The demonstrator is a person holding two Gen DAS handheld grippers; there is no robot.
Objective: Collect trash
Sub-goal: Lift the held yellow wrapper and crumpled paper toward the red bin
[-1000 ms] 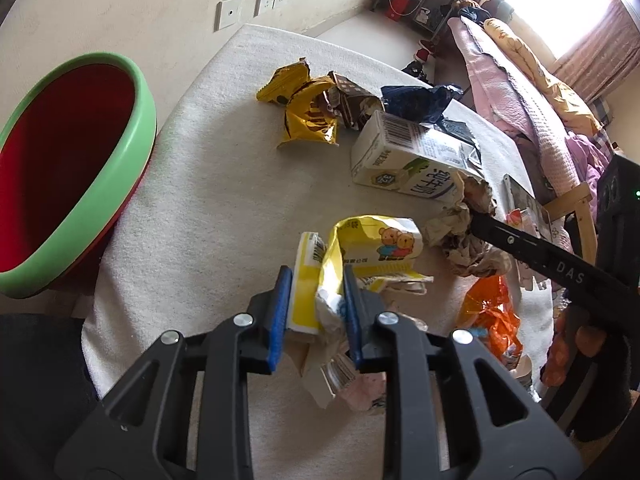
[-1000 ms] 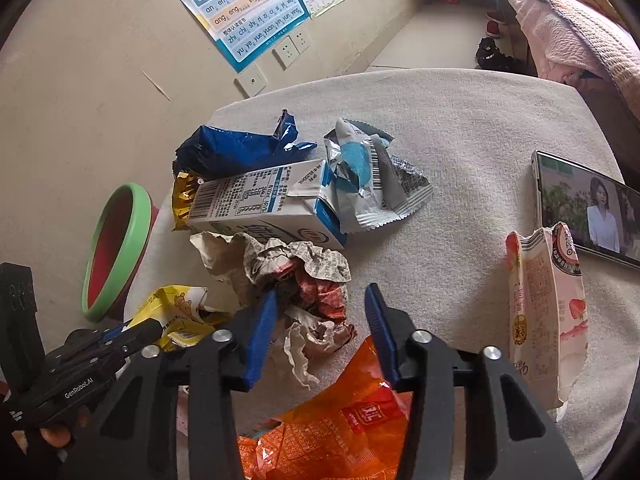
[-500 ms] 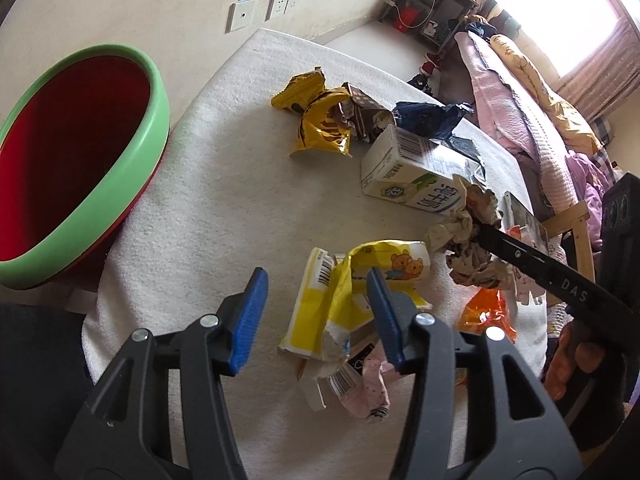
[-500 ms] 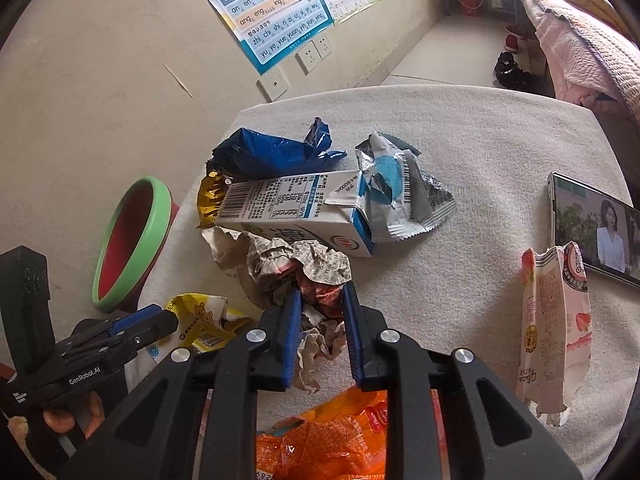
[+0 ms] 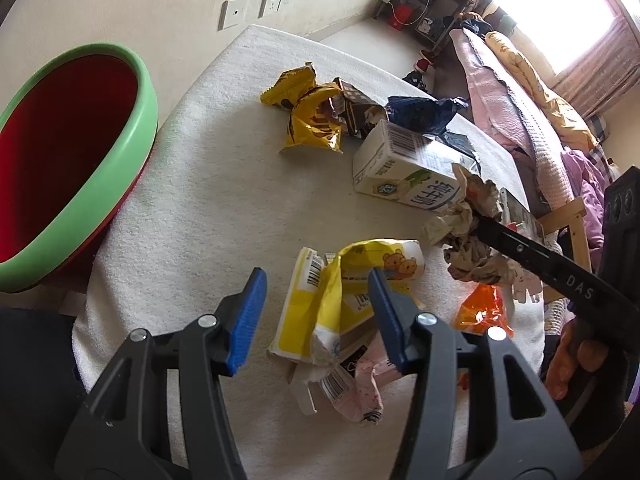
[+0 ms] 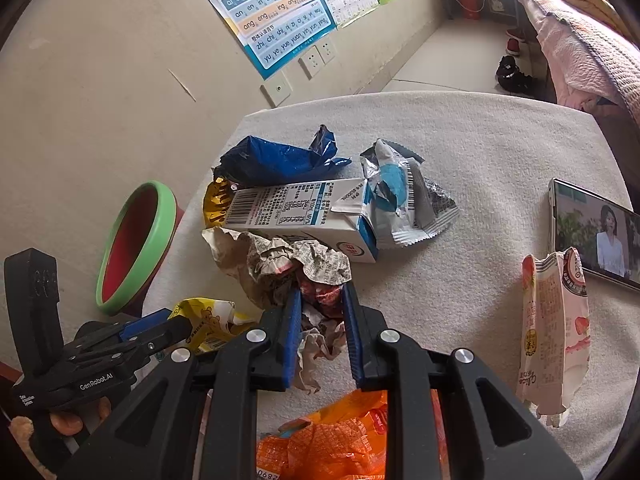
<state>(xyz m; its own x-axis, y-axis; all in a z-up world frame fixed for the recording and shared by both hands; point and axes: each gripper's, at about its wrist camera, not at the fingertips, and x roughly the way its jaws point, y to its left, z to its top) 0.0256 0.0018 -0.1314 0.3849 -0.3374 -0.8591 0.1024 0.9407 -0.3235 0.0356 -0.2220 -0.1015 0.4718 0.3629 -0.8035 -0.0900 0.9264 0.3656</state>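
Trash lies on a white cloth-covered table [image 5: 208, 184]. My left gripper [image 5: 316, 300] is open, its blue pads either side of a crumpled yellow bear wrapper [image 5: 344, 288] that lies on the cloth. My right gripper [image 6: 320, 308] is shut on a crumpled paper wad [image 6: 288, 268], also seen in the left wrist view [image 5: 468, 232]. A milk carton [image 6: 304, 216] lies just behind the wad. The red bin with a green rim [image 5: 60, 152] stands off the table's left edge.
Yellow snack bags [image 5: 312, 120], a blue wrapper [image 6: 276, 156], a silver-blue wrapper [image 6: 404, 196], an orange bag [image 6: 340, 436] and a pink strawberry packet [image 6: 556, 328] lie around. A phone [image 6: 592, 228] lies at the right. A bed [image 5: 532, 104] is beyond.
My left gripper let go of the yellow wrapper, opened and drew back. My right gripper closed on the paper wad.
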